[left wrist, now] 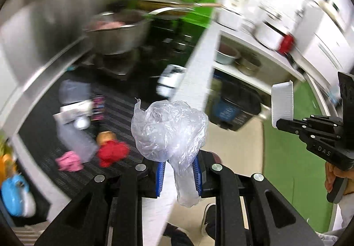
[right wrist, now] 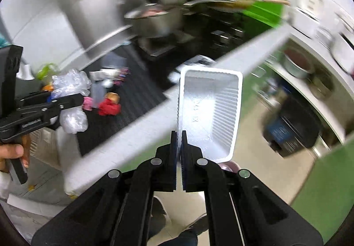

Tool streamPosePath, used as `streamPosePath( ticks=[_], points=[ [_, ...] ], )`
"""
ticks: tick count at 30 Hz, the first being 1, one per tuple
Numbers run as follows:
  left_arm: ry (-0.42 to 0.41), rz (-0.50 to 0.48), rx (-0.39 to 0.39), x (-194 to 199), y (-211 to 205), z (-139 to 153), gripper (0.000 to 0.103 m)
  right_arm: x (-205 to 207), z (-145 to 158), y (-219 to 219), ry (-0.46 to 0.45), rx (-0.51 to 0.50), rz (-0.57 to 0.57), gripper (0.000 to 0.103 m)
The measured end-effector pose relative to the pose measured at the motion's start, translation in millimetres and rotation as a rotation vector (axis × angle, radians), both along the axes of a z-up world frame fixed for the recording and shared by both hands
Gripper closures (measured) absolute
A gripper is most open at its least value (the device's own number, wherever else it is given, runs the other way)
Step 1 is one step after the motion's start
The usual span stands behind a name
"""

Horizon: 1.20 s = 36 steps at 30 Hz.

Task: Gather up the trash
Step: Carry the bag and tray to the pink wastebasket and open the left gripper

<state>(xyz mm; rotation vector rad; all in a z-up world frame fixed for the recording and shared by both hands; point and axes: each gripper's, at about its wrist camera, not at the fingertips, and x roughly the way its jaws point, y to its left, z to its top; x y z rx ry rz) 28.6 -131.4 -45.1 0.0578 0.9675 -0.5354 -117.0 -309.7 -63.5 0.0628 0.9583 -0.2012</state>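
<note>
Trash in both grippers, held in the air off the worktop's front edge. Left gripper (left wrist: 178, 176) clamps crumpled plastic bag (left wrist: 169, 129); right gripper (right wrist: 179, 135) pinches white tray (right wrist: 210, 111) by its wall, long axis pointing away from fingers. Red scrap (left wrist: 112, 153) on worktop mat lies nearer the left.

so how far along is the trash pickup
Nothing visibly binned yet. In hand: the left gripper has its jaws shut on a crumpled clear plastic bag, and the right gripper is clamped on the rim of a white plastic tray, both lifted off the counter. Left: a red crumpled scrap, a pink scrap and other litter on the black mat.
</note>
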Motion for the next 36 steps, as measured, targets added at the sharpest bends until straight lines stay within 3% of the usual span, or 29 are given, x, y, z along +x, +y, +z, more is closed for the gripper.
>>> streamPosePath(
  ticks=[6,11,16,25,29,36],
  points=[
    [0.017,-0.115,0.019,-8.8,-91.2,-35.5,0.081,-53.1,-20.7,-63.1,0.028,-0.018,-0.104,0.1],
    [0.057,-0.172,0.054,-12.7,-156.7,-86.6,0.081,-74.0,-68.6,-124.6,0.088,0.007,-0.136,0.1],
    [0.123,-0.208,0.091,-7.0,-202.1,-162.6,0.081,-77.7,-132.0,-168.0,0.147,0.03,-0.13,0.1],
    [0.258,-0.308,0.143,13.4,-262.7,-356.1,0.081,-87.9,-267.6,-227.5,0.162,0.078,-0.208,0.1],
    [0.287,-0.342,0.152,23.0,-279.1,-423.1,0.081,-97.4,-313.8,-243.7,0.166,0.097,-0.243,0.1],
    [0.307,-0.349,0.164,32.3,-291.5,-470.6,0.075,-104.7,-368.9,-262.1,0.185,0.137,-0.28,0.1]
  ],
)
